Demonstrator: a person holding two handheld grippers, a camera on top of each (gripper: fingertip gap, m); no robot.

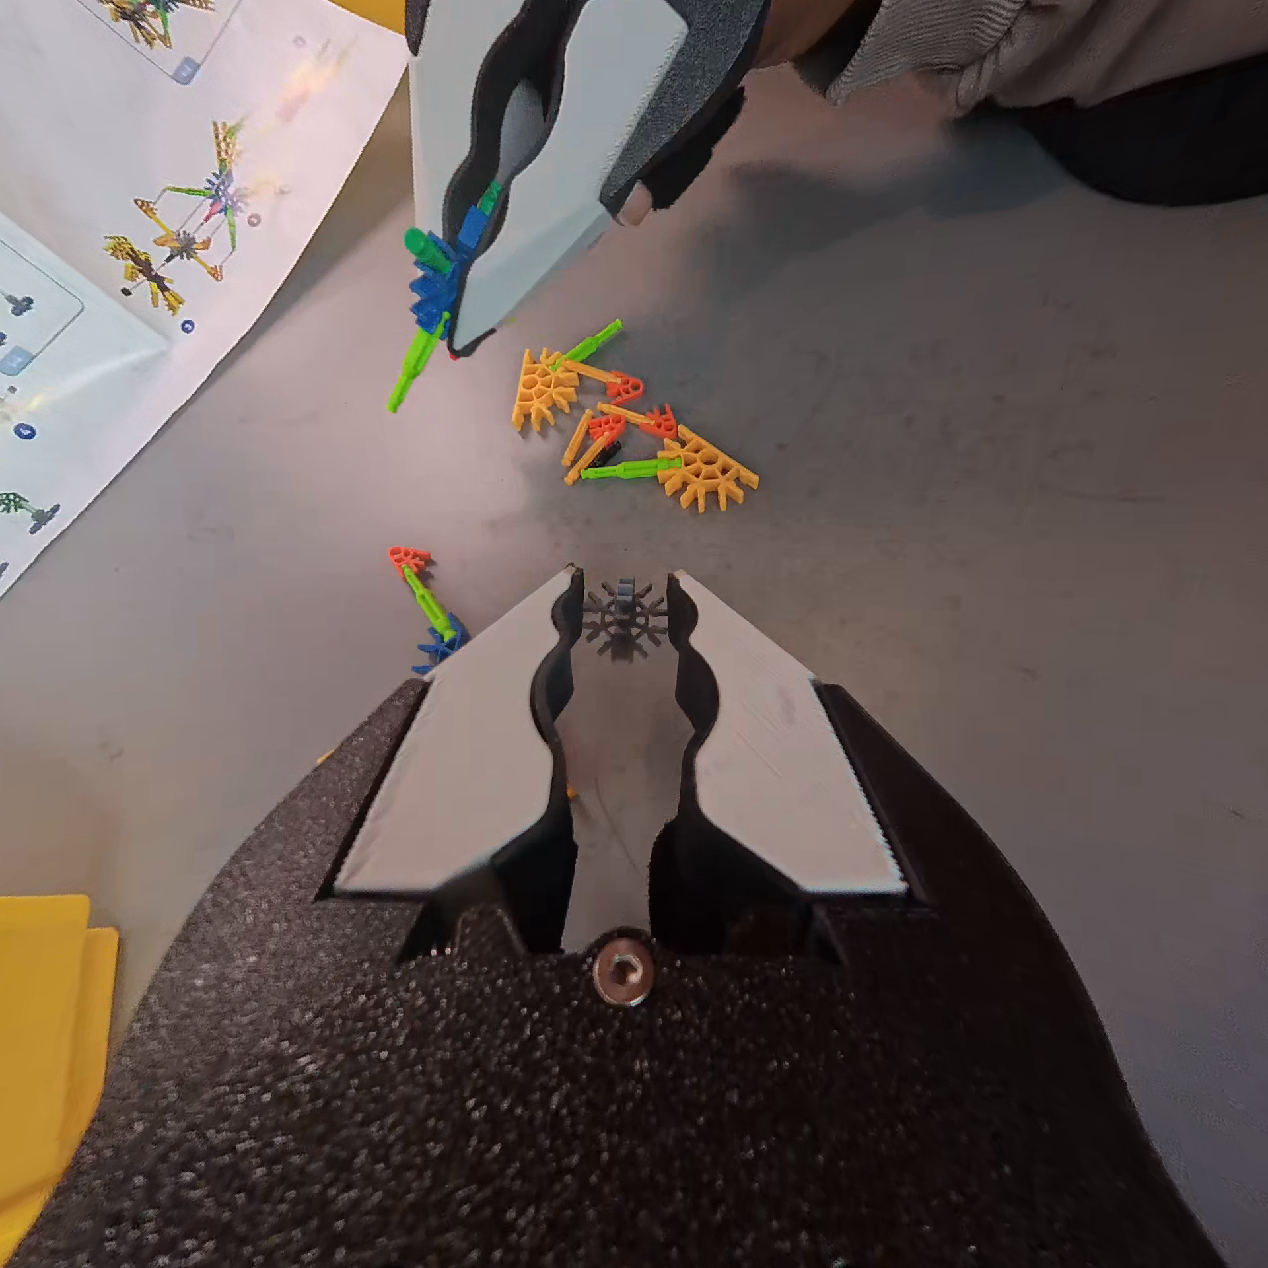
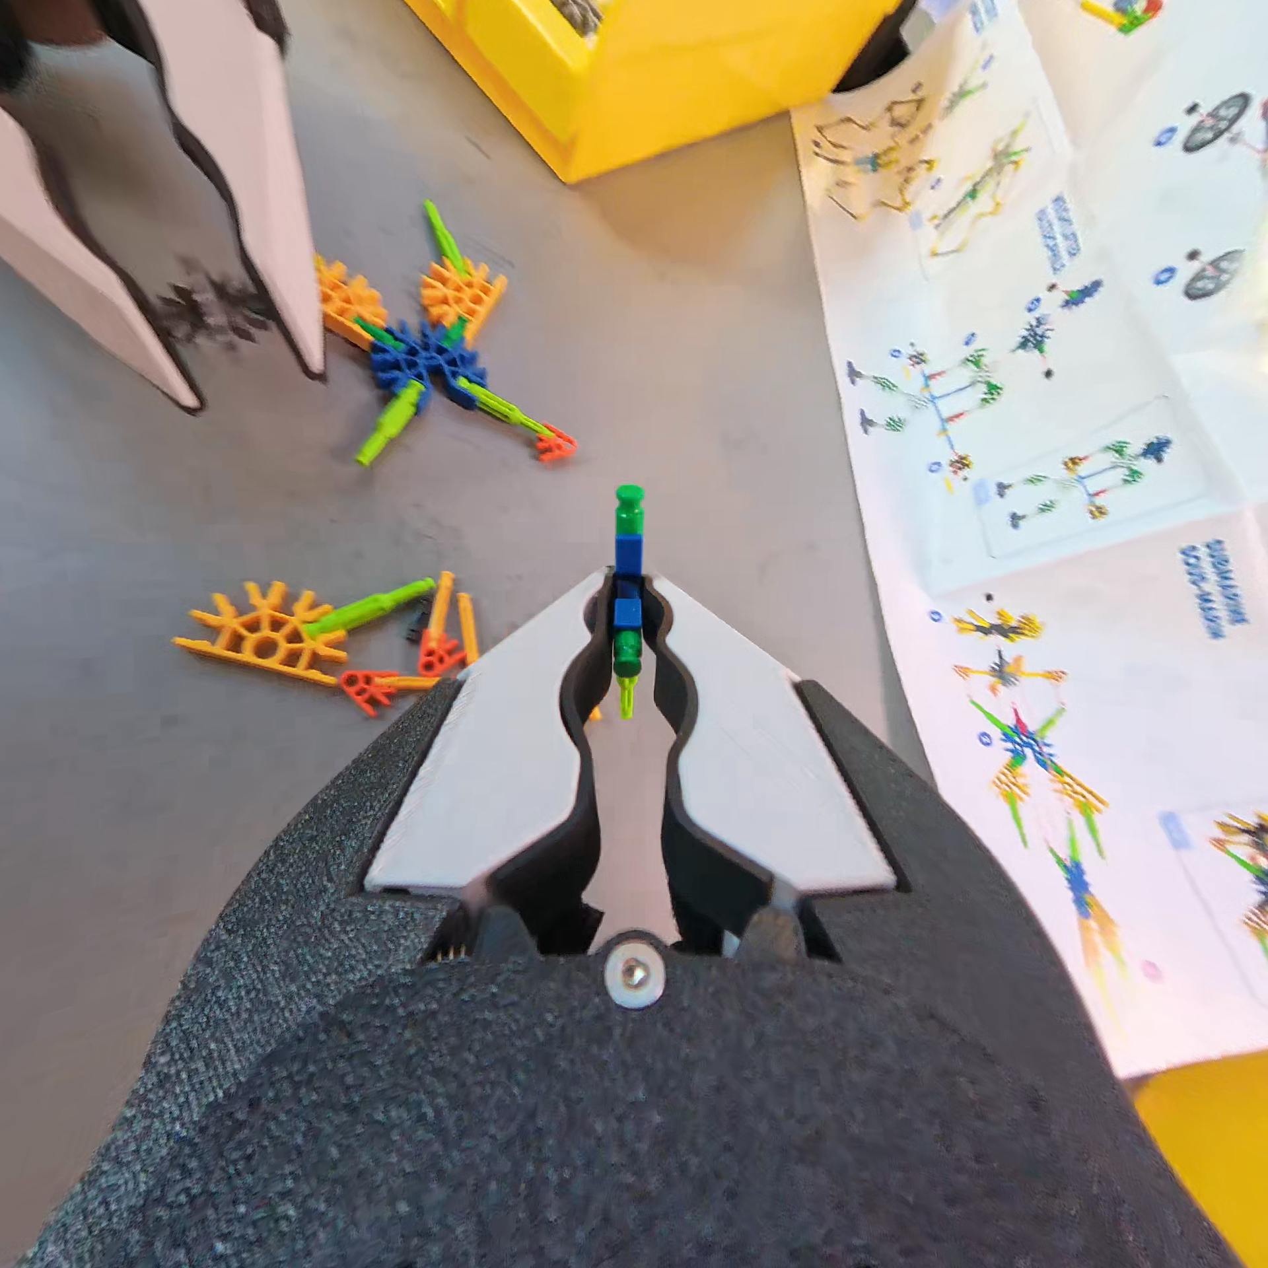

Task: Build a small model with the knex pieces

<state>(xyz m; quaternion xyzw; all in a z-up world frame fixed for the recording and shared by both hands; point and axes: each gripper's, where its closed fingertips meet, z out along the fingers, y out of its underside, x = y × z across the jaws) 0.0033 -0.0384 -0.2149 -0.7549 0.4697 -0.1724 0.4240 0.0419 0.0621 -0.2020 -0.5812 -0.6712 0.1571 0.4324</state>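
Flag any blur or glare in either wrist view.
Left wrist view: other claw and sleeve smeared, glare on the sheet; grey connector sharp. Right wrist view: far claw motion-blurred, sheet edge soft; held blue-green piece crisp.

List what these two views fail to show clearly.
- Black snowflake connector: left gripper tips flank it; contact unclear in the left wrist view, blurred in the right.
- Blue-and-green piece: its middle is hidden inside the right gripper.
- Yellow box: cut off by the top edge; contents unreadable.
- Instruction sheet: small drawings blurred.
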